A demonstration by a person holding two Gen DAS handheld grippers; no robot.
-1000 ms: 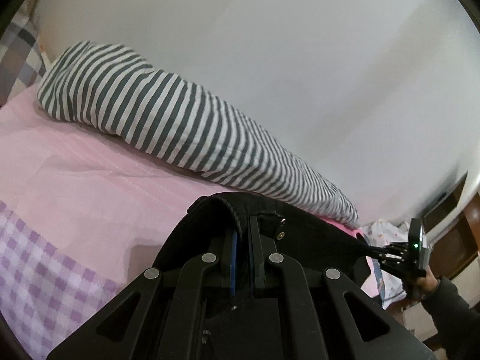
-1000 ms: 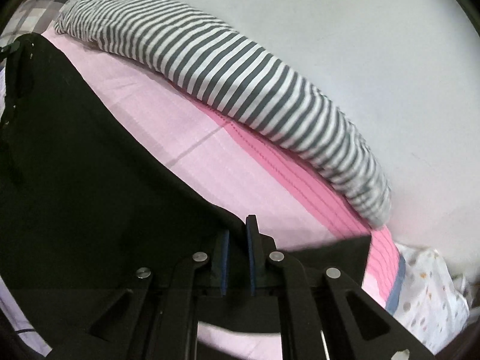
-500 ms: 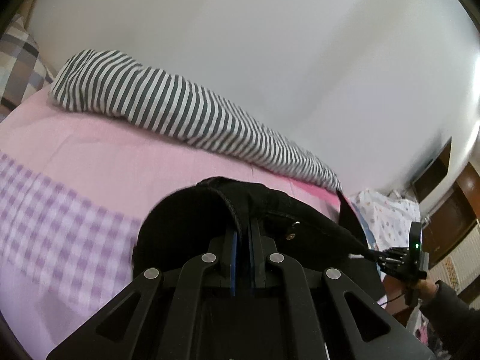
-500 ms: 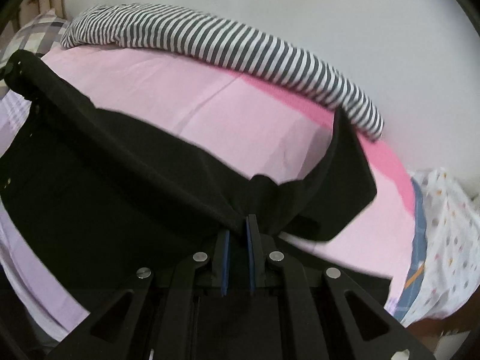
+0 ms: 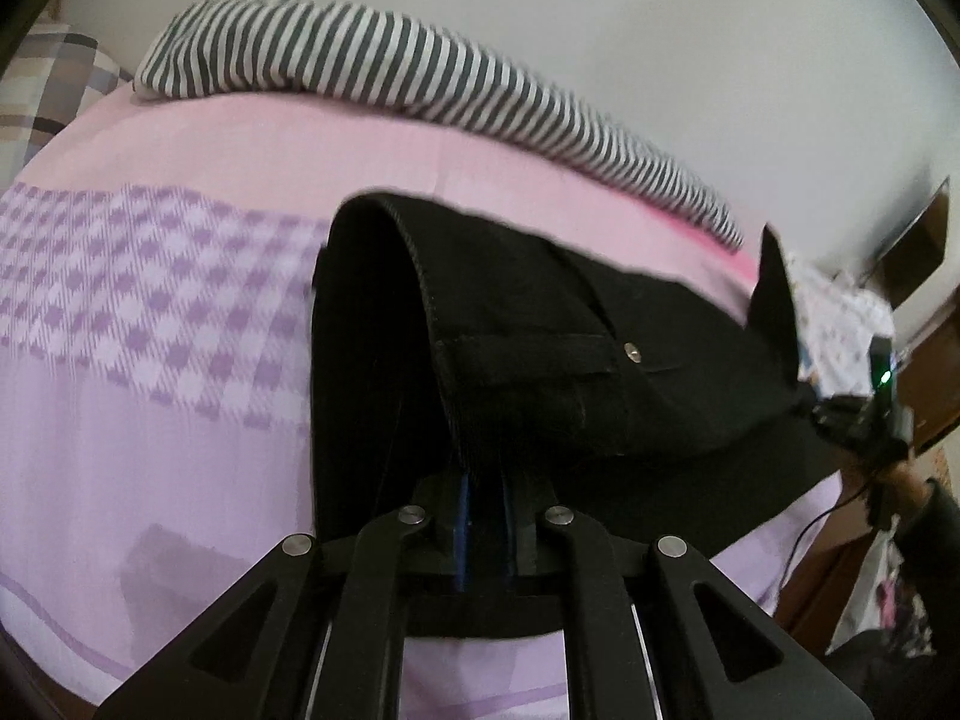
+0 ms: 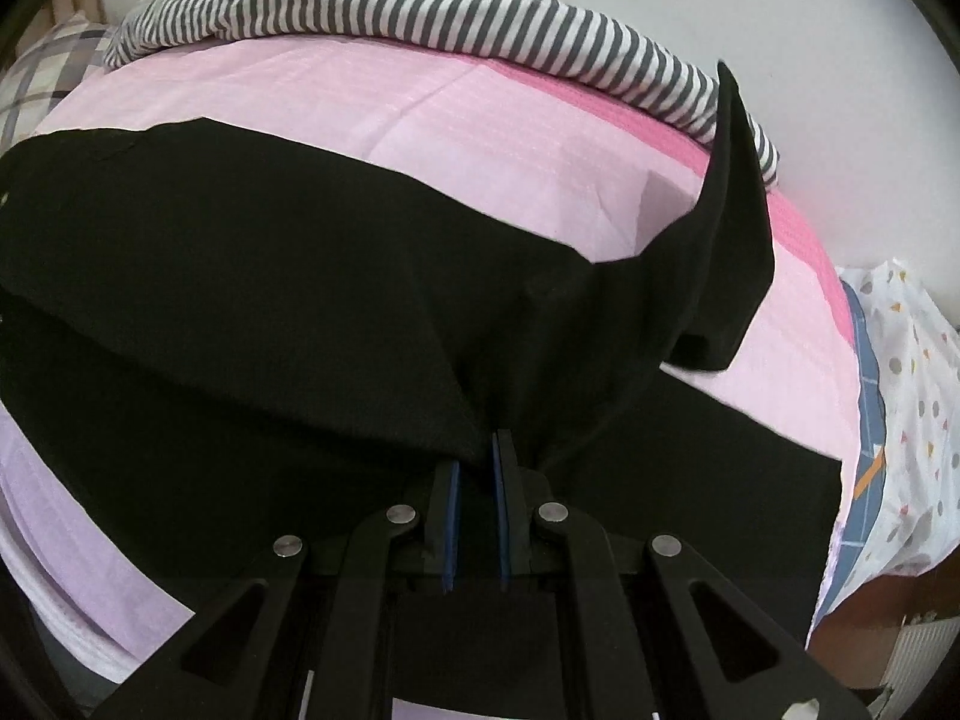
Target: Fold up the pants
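Lying at far left, plaid pillow [image 5: 42,90]. Gripping the waistband of the black pants [image 5: 540,360], left gripper [image 5: 485,489], jaws narrow, cloth pinched between. Stretched across pink sheet [image 5: 180,420], raised above it. Behind, along the wall, striped bolster [image 5: 420,78]. Clamped narrow on pants fabric [image 6: 270,300] further right, right gripper [image 6: 477,468], one corner sticking up.

Left gripper [image 5: 485,483] closed, 2 blue-padded fingers [image 5: 462,516] pinching black fabric between them, pointing forward and slightly up. Right gripper [image 6: 477,468] also clamped on black cloth, fingers [image 6: 451,516] close together. In the left wrist view the right gripper [image 5: 822,414] sits far right, held by the person's hand [image 5: 900,477] in a dark sleeve
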